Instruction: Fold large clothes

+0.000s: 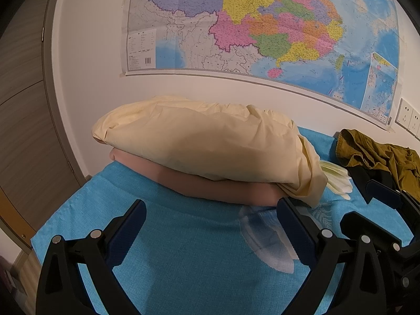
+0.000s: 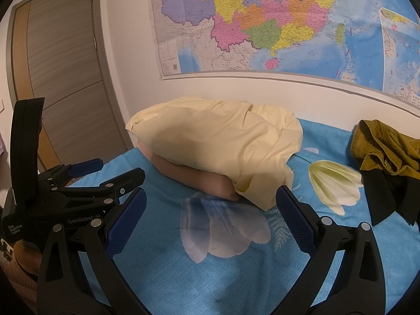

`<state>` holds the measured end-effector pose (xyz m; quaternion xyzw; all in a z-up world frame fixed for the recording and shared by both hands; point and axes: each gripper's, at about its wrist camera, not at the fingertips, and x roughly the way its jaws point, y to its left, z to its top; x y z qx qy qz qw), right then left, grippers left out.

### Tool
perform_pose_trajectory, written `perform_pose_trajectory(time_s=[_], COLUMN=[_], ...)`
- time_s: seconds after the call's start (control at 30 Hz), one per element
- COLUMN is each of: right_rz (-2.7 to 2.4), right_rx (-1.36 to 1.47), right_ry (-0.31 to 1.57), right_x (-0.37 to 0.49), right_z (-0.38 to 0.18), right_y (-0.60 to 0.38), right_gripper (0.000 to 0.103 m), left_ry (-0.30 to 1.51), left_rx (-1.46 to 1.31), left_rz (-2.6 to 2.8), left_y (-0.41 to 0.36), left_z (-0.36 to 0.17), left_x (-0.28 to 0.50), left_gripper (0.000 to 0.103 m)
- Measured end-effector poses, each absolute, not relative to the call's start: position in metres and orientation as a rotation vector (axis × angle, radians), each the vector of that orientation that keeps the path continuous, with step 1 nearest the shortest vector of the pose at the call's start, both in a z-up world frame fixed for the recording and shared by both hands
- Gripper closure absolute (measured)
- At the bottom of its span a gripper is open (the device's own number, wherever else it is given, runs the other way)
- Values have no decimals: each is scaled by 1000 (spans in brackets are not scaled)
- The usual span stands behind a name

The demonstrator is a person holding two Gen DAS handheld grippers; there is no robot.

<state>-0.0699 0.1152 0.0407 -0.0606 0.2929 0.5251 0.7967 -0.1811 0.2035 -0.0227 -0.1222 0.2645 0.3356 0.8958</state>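
Left gripper (image 1: pixel 211 225): your jaws gape wide, empty.
Right gripper (image 2: pixel 210 214): same, holding nothing.
Yellow garment (image 2: pixel 218 144): folded on the bed (image 2: pixel 162 275), atop a pink one, out of your way.
Olive garment (image 2: pixel 388 147): crumpled at right, probably next.

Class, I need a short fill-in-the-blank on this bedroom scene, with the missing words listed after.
1. The yellow pillow lies on top of a ____ pillow.
2. The bed sheet is mostly ____ in colour.
3. A large ____ hangs on the wall above the bed.
4. Both the left hand-held gripper and the right hand-held gripper hold ____.

Missing words: pink; blue; map; nothing
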Motion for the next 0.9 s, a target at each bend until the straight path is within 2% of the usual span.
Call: perform_pose_trajectory(time_s=[0.9], right_rz=[1129], right_rx=[-131], right_ry=[637], right_x=[-70], right_z=[38], right_y=[116], right_gripper=[6], left_ry=[558], left_rx=[-259], left_rz=[695], left_y=[207], left_z=[-27], left_x=[-182], left_gripper=[7])
